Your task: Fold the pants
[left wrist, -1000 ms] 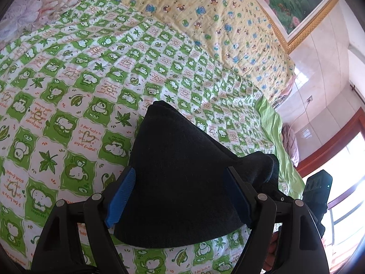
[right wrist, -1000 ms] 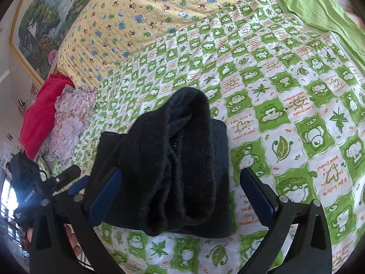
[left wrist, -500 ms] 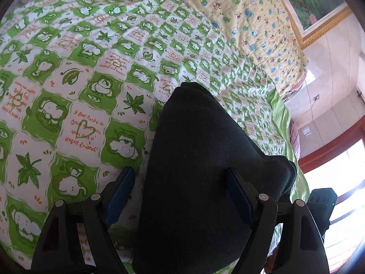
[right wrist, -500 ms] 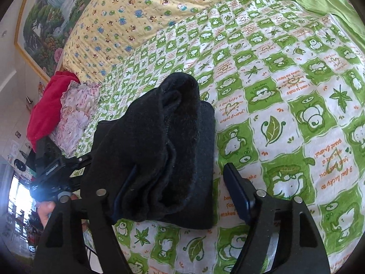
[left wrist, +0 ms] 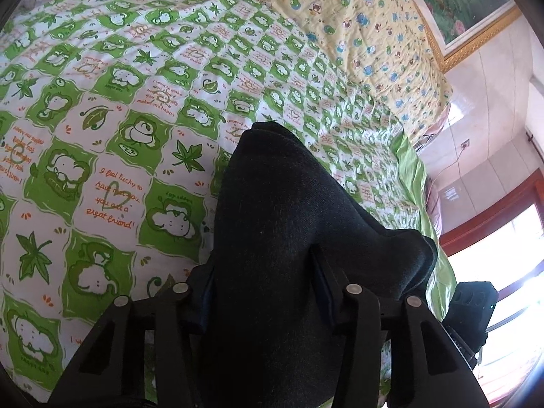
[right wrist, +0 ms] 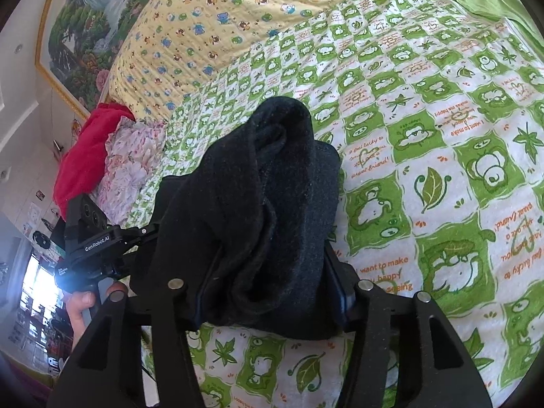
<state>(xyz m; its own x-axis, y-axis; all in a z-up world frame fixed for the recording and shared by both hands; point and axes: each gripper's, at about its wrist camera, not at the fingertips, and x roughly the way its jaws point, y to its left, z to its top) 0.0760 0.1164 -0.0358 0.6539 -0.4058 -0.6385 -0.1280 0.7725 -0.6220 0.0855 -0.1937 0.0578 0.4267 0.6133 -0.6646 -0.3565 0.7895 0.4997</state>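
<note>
The black pants (left wrist: 278, 224) lie bunched in a thick folded bundle on the green and white checked bedspread (left wrist: 102, 170). My left gripper (left wrist: 263, 285) is shut on one end of the bundle, its fingers pressed into the cloth. My right gripper (right wrist: 272, 285) is shut on the other end of the pants (right wrist: 261, 197), where several rolled layers show. The left gripper's body (right wrist: 91, 238) and the hand holding it appear at the left of the right wrist view.
A yellow quilt with small animals (left wrist: 357, 23) lies at the bed's far side under a framed picture (left wrist: 459, 3). A red cloth (right wrist: 85, 149) and a floral cloth (right wrist: 132, 156) lie at one bed end. A green sheet edge (left wrist: 414, 183) borders the bed near a window.
Both grippers went from open around the pants to shut on them. Both moved closer in over the bundle.
</note>
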